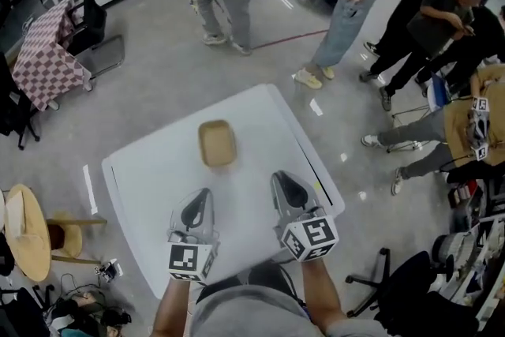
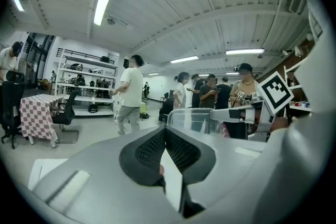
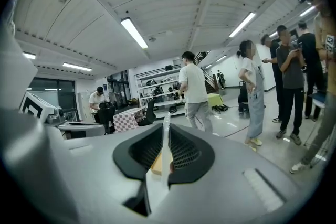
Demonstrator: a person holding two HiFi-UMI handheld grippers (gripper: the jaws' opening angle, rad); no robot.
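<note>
White table [image 1: 150, 170] filled the head view, with bystanders [image 1: 347, 4] well apart on the floor beyond its far edge. A tan tray [image 1: 217, 144] lay alone near the table's middle. You held the left gripper [image 1: 202, 197] and the right gripper [image 1: 286, 181] over the near half, both short of the tray.

Left gripper view: the jaws were clenched tip to tip, nothing between them.

Right gripper view: the jaws were likewise pressed together and empty. The tray [image 3: 157, 164] showed ahead through the slit.

Hazard, as judged: closed jaws brought against the tray would shove it across the table rather than seize it.
</note>
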